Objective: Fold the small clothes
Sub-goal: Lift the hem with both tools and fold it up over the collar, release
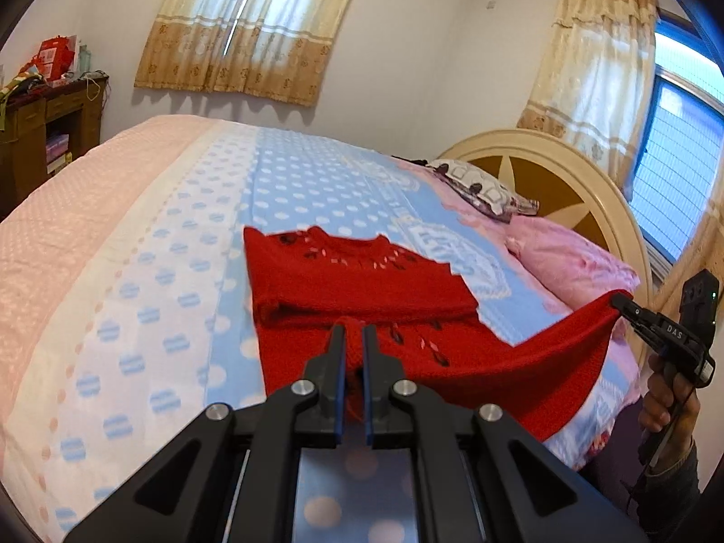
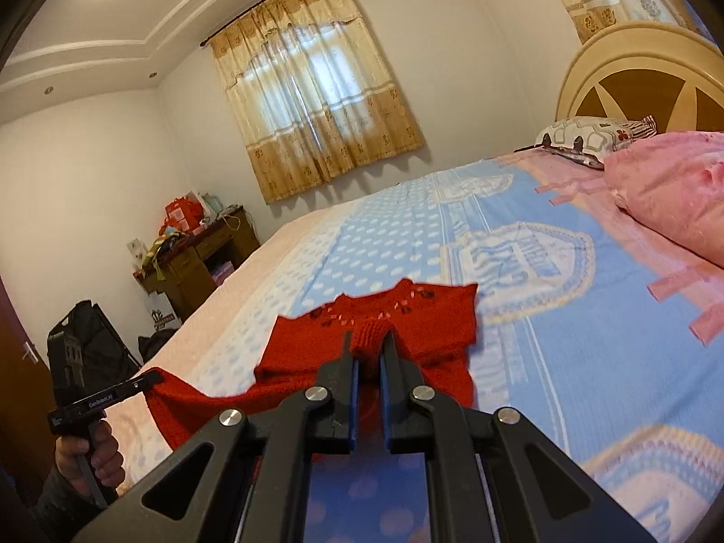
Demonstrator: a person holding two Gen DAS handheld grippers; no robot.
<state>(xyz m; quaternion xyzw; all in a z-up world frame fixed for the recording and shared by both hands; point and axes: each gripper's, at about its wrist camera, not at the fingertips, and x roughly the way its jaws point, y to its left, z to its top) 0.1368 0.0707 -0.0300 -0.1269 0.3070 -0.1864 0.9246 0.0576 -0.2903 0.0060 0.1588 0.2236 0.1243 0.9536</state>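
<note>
A red knitted sweater (image 1: 339, 280) (image 2: 425, 316) with dark and pale stitching near the collar lies on the blue dotted bedspread (image 1: 294, 190) (image 2: 398, 235). Its collar end rests flat at the far side. Its near edge is raised off the bed and stretched between the two grippers. My left gripper (image 1: 353, 339) (image 2: 151, 380) is shut on one corner of that edge. My right gripper (image 2: 367, 346) (image 1: 620, 303) is shut on the other corner. A hand (image 1: 669, 389) (image 2: 90, 452) holds each gripper's handle.
A pink pillow (image 1: 574, 267) (image 2: 669, 190) and a patterned pillow (image 1: 479, 185) (image 2: 583, 135) lie by the round cream headboard (image 1: 543, 154) (image 2: 633, 45). A cluttered wooden desk (image 1: 45, 122) (image 2: 199, 262) stands past the bed's foot, with a black bag (image 2: 90, 339) on the floor.
</note>
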